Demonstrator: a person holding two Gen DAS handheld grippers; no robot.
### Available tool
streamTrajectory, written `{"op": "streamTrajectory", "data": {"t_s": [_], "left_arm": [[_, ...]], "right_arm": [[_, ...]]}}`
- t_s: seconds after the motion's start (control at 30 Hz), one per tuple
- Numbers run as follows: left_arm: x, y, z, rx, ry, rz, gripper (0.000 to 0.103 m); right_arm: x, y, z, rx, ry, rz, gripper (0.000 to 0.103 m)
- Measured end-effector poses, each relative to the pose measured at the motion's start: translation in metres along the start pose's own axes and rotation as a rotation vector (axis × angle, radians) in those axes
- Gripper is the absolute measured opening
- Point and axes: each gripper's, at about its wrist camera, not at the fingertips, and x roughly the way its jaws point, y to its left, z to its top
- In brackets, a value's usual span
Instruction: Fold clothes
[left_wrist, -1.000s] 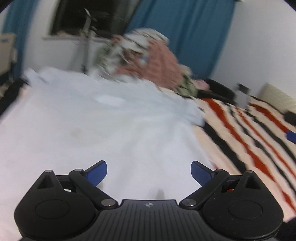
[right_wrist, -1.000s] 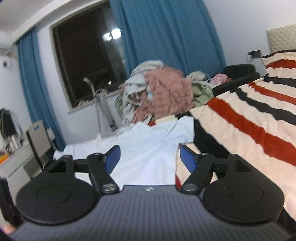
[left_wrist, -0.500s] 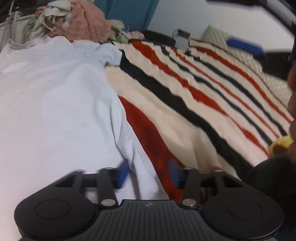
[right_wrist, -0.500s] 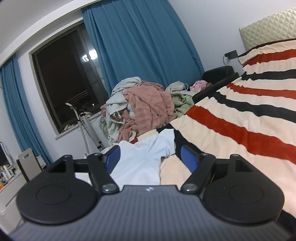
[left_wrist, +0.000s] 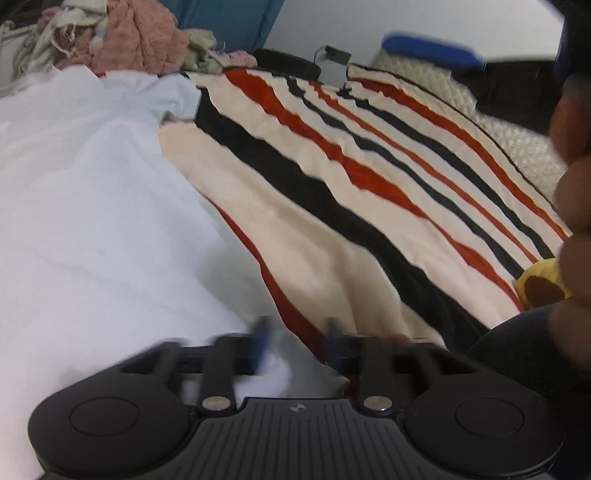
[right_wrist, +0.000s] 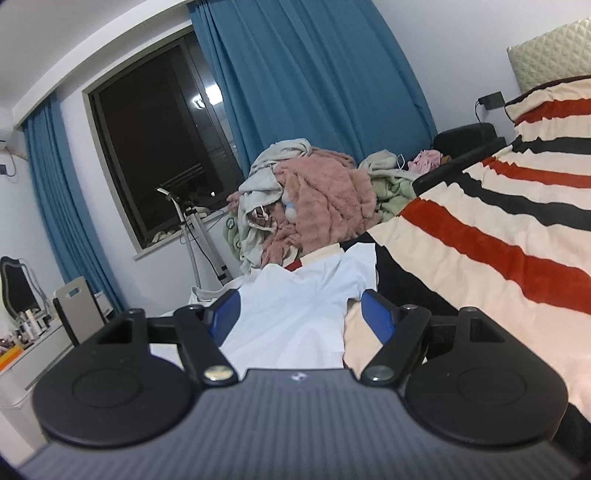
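Left gripper (left_wrist: 295, 341) low at white shirt (left_wrist: 92, 221) hem corner, jaws narrowed, blurred, pinch on cloth unclear. Right gripper (right_wrist: 301, 314) aloft, jaws spread, empty. Shirt flat on striped blanket (left_wrist: 369, 192). Risk: snagging blanket too, or hem slipping out.

Both wrist views low over bed (left_wrist: 369, 206), sharing clothes pile (right_wrist: 317, 206).

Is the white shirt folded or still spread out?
Spread: the white shirt lies flat on the striped blanket, sleeve out sideways.
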Motion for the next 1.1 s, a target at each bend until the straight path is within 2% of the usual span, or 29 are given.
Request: {"op": "streamTrajectory", "data": {"t_s": [0.03, 0.07, 0.23, 0.37, 0.43, 0.53, 0.67, 0.77, 1.0, 1.1], "left_arm": [[-0.010, 0.007, 0.005, -0.003, -0.013, 0.024, 0.076], [-0.020, 0.014, 0.009, -0.005, -0.027, 0.048, 0.083], [-0.070, 0.049, 0.033, -0.018, -0.094, 0.167, 0.087], [-0.116, 0.080, 0.050, -0.028, -0.174, 0.288, 0.096], [-0.138, 0.093, 0.051, -0.038, -0.221, 0.343, 0.098], [-0.165, 0.113, 0.044, -0.107, -0.290, 0.390, 0.102], [-0.191, 0.126, 0.034, -0.141, -0.341, 0.433, 0.103], [-0.200, 0.131, 0.036, -0.163, -0.354, 0.474, 0.103], [-0.202, 0.126, 0.027, -0.172, -0.349, 0.479, 0.103], [-0.203, 0.122, 0.026, -0.199, -0.352, 0.483, 0.103]], "right_arm": [[-0.001, 0.000, 0.000, 0.000, -0.003, 0.004, 0.075], [-0.001, 0.001, 0.001, -0.001, -0.007, 0.009, 0.075], [-0.003, 0.009, -0.002, -0.052, -0.016, 0.008, 0.075], [0.001, 0.016, -0.005, -0.093, -0.006, -0.005, 0.075], [0.003, 0.019, -0.006, -0.110, -0.002, -0.012, 0.075], [0.006, 0.024, -0.008, -0.127, 0.008, -0.020, 0.075], [0.012, 0.031, -0.013, -0.142, 0.030, -0.030, 0.075], [0.017, 0.036, -0.017, -0.158, 0.049, -0.035, 0.075], [0.031, 0.039, -0.024, -0.130, 0.092, -0.044, 0.075], [0.064, 0.037, -0.026, -0.062, 0.145, -0.007, 0.075]]}}
